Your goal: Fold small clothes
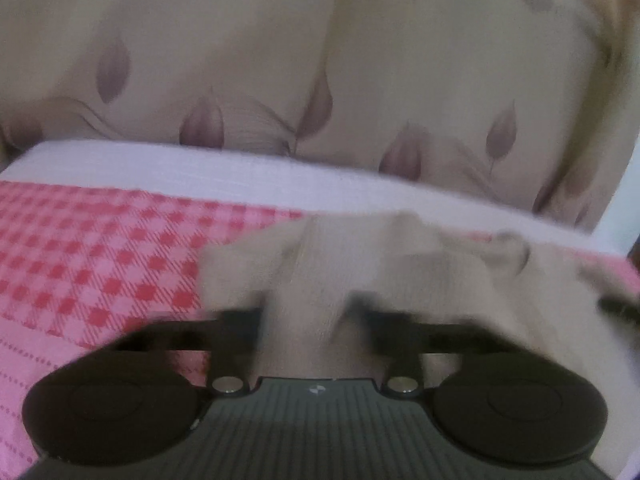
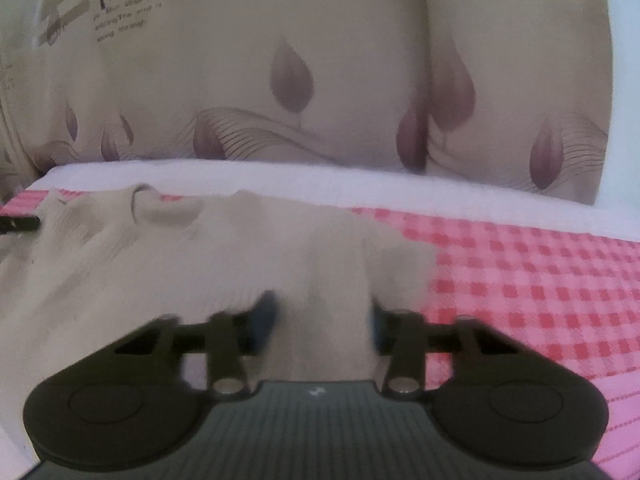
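Pink checked cloth (image 1: 100, 248) lies before a leaf-print curtain (image 2: 240, 100).

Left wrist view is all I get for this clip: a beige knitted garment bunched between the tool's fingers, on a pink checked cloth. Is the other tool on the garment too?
Observer: Yes. The right tool has a fold of the beige knitted garment between its fingers.
Operator: Where on it?
Observer: Near the garment's right edge; the pink checked cloth lies bare just beyond.
Operator: Can you see the neckline?
Observer: Yes, a dark-trimmed neck opening at the garment's far side.
Operator: Anything behind?
Observer: A beige leaf-print curtain, with printed lettering at upper left.
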A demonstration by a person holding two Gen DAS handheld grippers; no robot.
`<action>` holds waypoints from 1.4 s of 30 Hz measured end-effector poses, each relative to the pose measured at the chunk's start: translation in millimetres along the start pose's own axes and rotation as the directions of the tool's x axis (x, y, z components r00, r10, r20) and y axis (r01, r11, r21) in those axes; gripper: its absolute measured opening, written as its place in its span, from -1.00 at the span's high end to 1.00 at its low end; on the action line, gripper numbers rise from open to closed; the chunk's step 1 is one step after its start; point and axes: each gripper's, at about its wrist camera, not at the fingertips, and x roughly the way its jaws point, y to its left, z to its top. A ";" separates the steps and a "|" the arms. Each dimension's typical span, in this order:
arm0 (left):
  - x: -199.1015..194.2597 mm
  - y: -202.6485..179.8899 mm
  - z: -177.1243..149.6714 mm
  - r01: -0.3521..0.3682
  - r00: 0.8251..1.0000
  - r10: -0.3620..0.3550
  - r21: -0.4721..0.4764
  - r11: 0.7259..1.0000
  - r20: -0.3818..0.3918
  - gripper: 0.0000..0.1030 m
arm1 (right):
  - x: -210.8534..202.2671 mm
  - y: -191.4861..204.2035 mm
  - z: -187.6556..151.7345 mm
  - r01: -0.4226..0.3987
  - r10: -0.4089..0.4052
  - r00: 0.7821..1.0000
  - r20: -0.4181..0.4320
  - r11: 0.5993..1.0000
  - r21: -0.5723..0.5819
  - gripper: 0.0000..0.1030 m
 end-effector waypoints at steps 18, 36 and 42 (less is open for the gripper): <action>-2.9 -4.3 3.1 -0.167 0.982 0.170 -0.048 0.985 0.079 0.42 | -6.0 -18.5 5.6 0.156 -0.166 0.982 0.095 0.982 0.104 0.68; -26.1 24.7 -23.6 -0.207 0.968 0.232 -0.219 0.954 0.098 -0.70 | 35.1 12.8 25.3 0.180 -0.180 0.984 0.008 0.984 0.020 0.36; -33.3 25.0 -28.0 -0.207 0.962 0.243 -0.245 0.947 0.127 -0.83 | -35.4 46.6 25.2 -0.065 0.055 0.974 0.220 0.997 0.038 0.21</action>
